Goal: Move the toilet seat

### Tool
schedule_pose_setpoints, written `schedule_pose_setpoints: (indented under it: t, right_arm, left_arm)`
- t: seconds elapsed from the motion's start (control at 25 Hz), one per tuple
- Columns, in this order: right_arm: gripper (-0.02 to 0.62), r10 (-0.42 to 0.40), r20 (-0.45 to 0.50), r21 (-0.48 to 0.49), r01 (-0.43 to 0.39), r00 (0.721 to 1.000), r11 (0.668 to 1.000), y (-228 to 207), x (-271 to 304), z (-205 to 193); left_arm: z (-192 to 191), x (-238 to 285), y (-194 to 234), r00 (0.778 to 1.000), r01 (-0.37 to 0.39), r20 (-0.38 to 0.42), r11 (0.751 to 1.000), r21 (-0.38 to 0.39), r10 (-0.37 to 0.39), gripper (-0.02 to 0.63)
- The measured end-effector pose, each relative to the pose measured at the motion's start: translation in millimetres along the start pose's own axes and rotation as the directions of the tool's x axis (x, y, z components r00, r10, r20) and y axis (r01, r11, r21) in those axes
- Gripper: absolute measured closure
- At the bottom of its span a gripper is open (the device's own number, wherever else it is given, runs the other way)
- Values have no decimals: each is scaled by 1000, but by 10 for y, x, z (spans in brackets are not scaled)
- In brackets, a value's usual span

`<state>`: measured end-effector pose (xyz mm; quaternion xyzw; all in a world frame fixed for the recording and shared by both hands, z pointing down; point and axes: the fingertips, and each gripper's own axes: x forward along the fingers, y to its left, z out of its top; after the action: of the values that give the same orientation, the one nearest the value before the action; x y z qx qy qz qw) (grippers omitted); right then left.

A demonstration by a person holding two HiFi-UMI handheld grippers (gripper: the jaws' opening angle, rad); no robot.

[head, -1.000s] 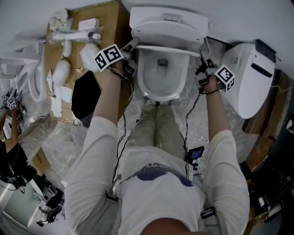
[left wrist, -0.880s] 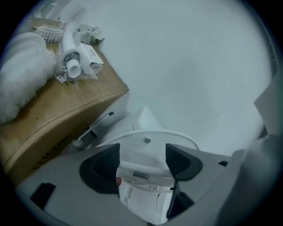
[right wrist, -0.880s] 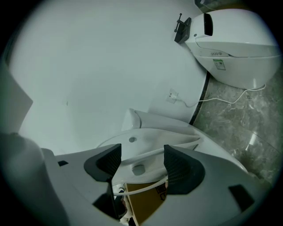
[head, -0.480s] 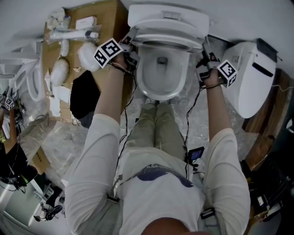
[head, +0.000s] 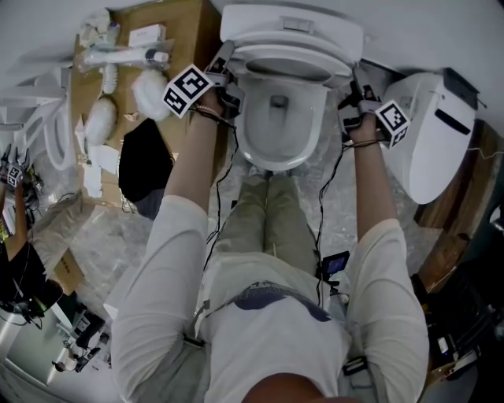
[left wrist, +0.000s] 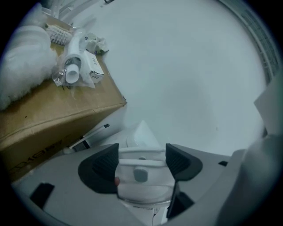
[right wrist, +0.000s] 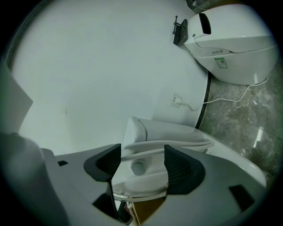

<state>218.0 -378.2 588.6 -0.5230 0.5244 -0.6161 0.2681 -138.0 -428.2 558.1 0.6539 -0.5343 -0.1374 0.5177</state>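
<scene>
The white toilet seat (head: 288, 57) stands tilted up over the bowl (head: 280, 146), close to the tank (head: 291, 22). My left gripper (head: 225, 77) grips the seat's left edge and my right gripper (head: 351, 96) its right edge. In the left gripper view the seat's (left wrist: 142, 187) rim with a grey bumper fills the gap of the left gripper (left wrist: 141, 162), both dark pads (left wrist: 102, 167) against it. The right gripper view shows the right gripper (right wrist: 138, 164) the same way, with the seat (right wrist: 148, 182) and its bumper pressed between the pads, and the tank (right wrist: 170, 130) behind.
A cardboard box (head: 175, 43) with wrapped white parts stands left of the toilet, a black bag (head: 146, 167) beside it. A second white toilet (head: 431, 134) lies at the right, its cable running to a wall socket (right wrist: 177, 100). Another person (head: 17, 244) is at the far left.
Both grippers have moved toward the tank with the seat between them, and the seat has swung further up from the bowl.
</scene>
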Motion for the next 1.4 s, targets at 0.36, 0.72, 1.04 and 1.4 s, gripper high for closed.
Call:
schedule_pose_setpoints:
  t: [0.36,0.72,1.04,1.4]
  right_arm:
    - [281,16,62,20,-18,998,1000,29,72,53]
    - [278,20,98,16,-21,995,1000,36,88,69]
    - [299,52,115,-68,-44,992,997,41,-6,90]
    - [301,103,151,-237,-65,983,969,400,-534,51]
  left_arm:
    - [43,48,35,1000,-6,25,1000,-3,6,290]
    - [59,67,32,999,14,40,1000,-13,-14,290]
    - [148,-103,214,996,-44,77,999,15,42,290]
    - [284,-712,-74,996,39,75,994,98,-47,290]
